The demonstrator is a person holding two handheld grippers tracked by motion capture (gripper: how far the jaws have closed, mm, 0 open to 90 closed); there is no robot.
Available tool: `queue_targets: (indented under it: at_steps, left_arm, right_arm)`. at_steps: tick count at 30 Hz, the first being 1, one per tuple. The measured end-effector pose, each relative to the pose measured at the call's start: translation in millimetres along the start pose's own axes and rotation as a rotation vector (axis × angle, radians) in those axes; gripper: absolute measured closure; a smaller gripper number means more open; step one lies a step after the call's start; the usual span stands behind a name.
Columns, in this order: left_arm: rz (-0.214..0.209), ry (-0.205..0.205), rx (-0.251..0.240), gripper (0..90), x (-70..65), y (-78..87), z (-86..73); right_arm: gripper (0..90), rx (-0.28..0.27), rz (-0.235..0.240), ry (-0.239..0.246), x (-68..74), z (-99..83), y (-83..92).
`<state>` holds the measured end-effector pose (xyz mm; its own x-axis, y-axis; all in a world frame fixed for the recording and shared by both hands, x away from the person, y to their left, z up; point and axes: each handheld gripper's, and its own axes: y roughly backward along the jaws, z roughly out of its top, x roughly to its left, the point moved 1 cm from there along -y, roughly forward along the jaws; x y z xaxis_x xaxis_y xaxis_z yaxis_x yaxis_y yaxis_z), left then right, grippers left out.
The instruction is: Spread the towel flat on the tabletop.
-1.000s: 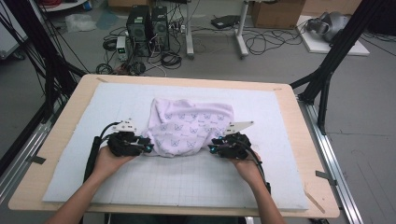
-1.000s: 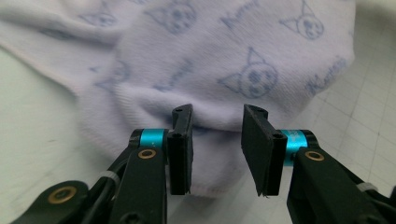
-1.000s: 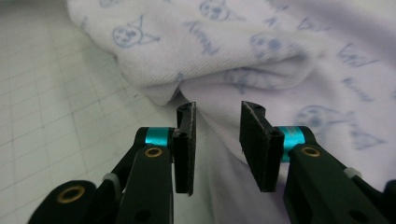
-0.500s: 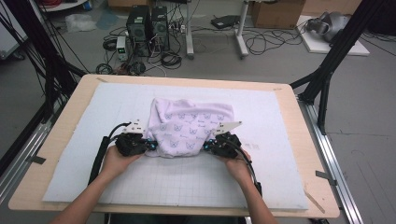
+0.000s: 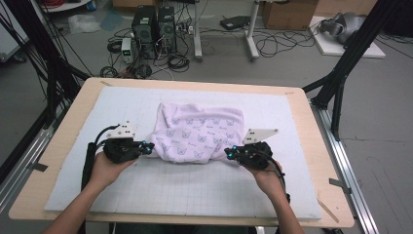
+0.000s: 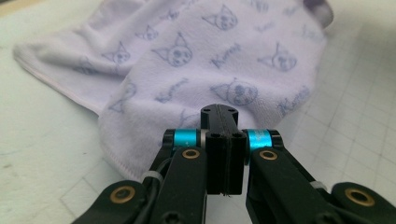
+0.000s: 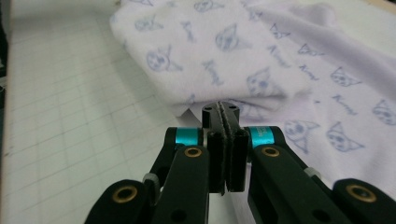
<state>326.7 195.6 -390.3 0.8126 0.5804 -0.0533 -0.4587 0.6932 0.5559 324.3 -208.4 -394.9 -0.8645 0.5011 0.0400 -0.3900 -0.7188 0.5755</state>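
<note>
Lilac towel (image 5: 199,134) lay bunched on the mat (image 5: 185,187); left gripper (image 5: 144,147) and right gripper (image 5: 229,153) had clamped its near corners.

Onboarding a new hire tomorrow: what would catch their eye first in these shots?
A crumpled pale lilac terry towel printed with blue cat faces lies mid-table on the white gridded mat. The black left tool and black right tool meet its near edge at either end, each with jaws shut; from the gripper views, whether cloth is pinched cannot be told. Beyond the table, two black computer towers stand among tangled floor cables.
</note>
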Motion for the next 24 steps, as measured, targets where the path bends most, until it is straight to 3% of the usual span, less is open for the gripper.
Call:
queue_targets:
  at_steps: [3, 5, 8, 11, 14, 17, 19, 21, 22, 24]
  left_arm:
    - [0.007, -0.020, -0.006, 89.6, -2.4, 7.7, 4.2]
    - [0.013, -0.024, 0.006, 89.6, -1.2, 4.7, 4.7]
    - [0.021, -0.011, 0.018, 88.8, 3.0, -4.4, -0.3]
    - [-0.014, 0.017, 0.033, 71.3, 8.2, -13.1, -11.0]
    - [-0.057, 0.019, 0.063, 58.2, 7.4, -21.1, -22.0]
    - [-0.065, 0.002, 0.109, 53.4, 4.5, -30.3, -29.1]
    - [-0.048, -0.018, 0.143, 53.9, 2.8, -38.7, -31.4]
    - [-0.021, -0.051, 0.163, 66.9, 1.0, -44.9, -32.6]
    - [-0.018, -0.048, 0.159, 73.2, 1.1, -45.3, -31.5]
    - [-0.010, -0.046, 0.157, 82.4, 0.4, -42.9, -29.5]
  right_arm:
    - [89.9, -0.005, -0.028, 0.001, -1.9, -0.1, 18.1]
    - [89.4, -0.017, -0.008, -0.022, -2.3, -1.1, 19.3]
    - [77.7, -0.004, 0.024, -0.015, 2.9, -3.9, -1.6]
    - [69.3, 0.050, 0.051, 0.019, 9.1, -9.7, -30.1]
    - [60.9, 0.106, 0.038, 0.034, 9.9, -13.3, -52.5]
    - [58.5, 0.145, 0.006, 0.052, 8.6, -14.6, -70.1]
    - [64.4, 0.127, -0.015, 0.045, 6.9, -13.6, -76.2]
    - [75.9, 0.118, -0.029, 0.039, 4.8, -11.8, -80.2]
    - [83.6, 0.126, -0.033, 0.039, 4.5, -11.5, -81.2]
    - [87.4, 0.125, -0.017, 0.036, 3.4, -11.0, -80.1]
